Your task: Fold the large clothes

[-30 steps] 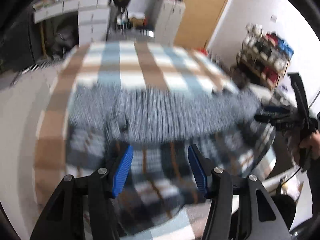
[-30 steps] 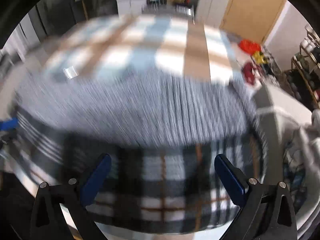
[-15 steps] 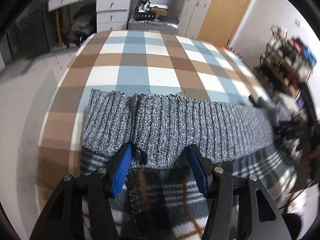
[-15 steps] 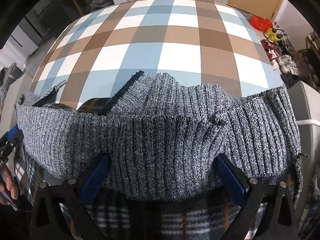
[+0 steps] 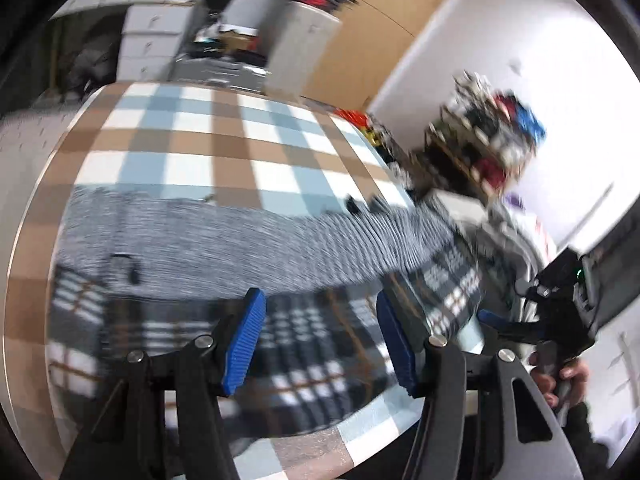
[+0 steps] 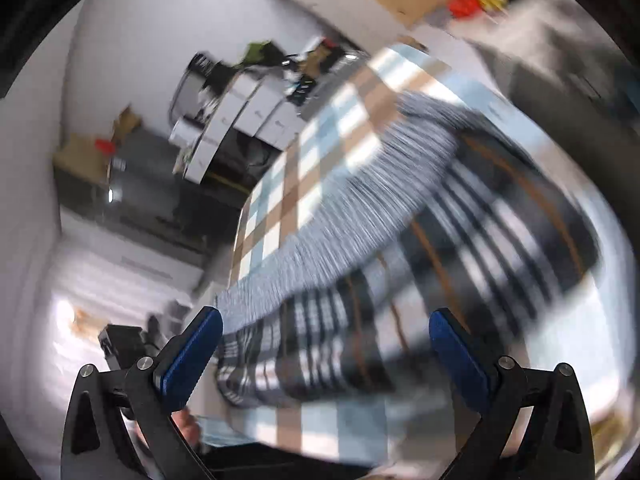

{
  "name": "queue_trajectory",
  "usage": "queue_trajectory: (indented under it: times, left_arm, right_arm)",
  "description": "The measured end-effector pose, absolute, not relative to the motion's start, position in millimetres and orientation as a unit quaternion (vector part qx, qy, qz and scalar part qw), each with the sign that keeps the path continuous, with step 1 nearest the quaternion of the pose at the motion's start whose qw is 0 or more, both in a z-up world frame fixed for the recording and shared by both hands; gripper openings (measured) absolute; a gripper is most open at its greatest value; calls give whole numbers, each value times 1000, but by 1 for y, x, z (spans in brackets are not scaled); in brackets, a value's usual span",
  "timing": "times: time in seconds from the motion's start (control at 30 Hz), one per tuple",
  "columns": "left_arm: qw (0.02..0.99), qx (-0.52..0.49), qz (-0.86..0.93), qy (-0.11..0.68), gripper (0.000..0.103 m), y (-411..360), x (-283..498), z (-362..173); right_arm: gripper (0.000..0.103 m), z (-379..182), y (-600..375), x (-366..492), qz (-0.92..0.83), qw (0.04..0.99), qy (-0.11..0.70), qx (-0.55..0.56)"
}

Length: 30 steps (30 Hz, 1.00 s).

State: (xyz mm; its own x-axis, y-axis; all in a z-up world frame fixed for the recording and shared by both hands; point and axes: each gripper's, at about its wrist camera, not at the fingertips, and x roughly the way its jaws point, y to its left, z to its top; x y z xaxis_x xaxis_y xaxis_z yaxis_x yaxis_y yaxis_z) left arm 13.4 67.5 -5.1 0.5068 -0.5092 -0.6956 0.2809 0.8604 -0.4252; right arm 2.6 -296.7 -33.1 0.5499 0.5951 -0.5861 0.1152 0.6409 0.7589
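Lying across the near half of the table, the garment shows 2 layers: a grey ribbed knit band on top & a dark plaid lining spread toward the near edge. Tablecloth is brown/blue/white checks. Both views are heavily motion-blurred, so folds & edges can't be read well.

L gripper hangs over the plaid part, jaws apart w/ nothing between the blue pads; cloth lies below them, not pinched. In the same view the R gripper sits off the table's right side, a hand wrapped round its handle.

R wrist view is rolled steeply, table running diagonally. R gripper has its jaws spread wide, pads clear of the fabric; the knit band & plaid stretch away ahead of it. Part of the L gripper shows at lower left beyond the garment's end.

Background: white drawers, tan door, cluttered rack.
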Motion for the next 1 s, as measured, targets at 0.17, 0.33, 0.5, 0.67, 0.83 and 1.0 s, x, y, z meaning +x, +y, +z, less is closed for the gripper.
queue_trajectory:
  times: [0.17,0.33,0.5,0.67,0.83,1.0]
  left_arm:
    - [855,-50,-213,470,52,33,17,-28]
    - [832,-80,-191,514,52,44,31,-53]
    - [829,-75,-190,520,53,44,31,-57]
    - [833,-53,-192,516,53,38,29,-58]
    - [833,-65,-191,515,53,53,23,-50]
    - [862,-23,-120,492,53,80,8,-40]
  right_arm:
    - [103,-52,-296,-20,121,776,457,418]
    - [103,-75,-302,9,90,748,495,434]
    - [103,-84,-304,25,51,745,500,438]
    - [103,-81,-327,35,-37,768,481,421]
    - [82,-84,-322,42,-34,784,477,396]
    - [38,-80,-320,32,-46,818,452,352]
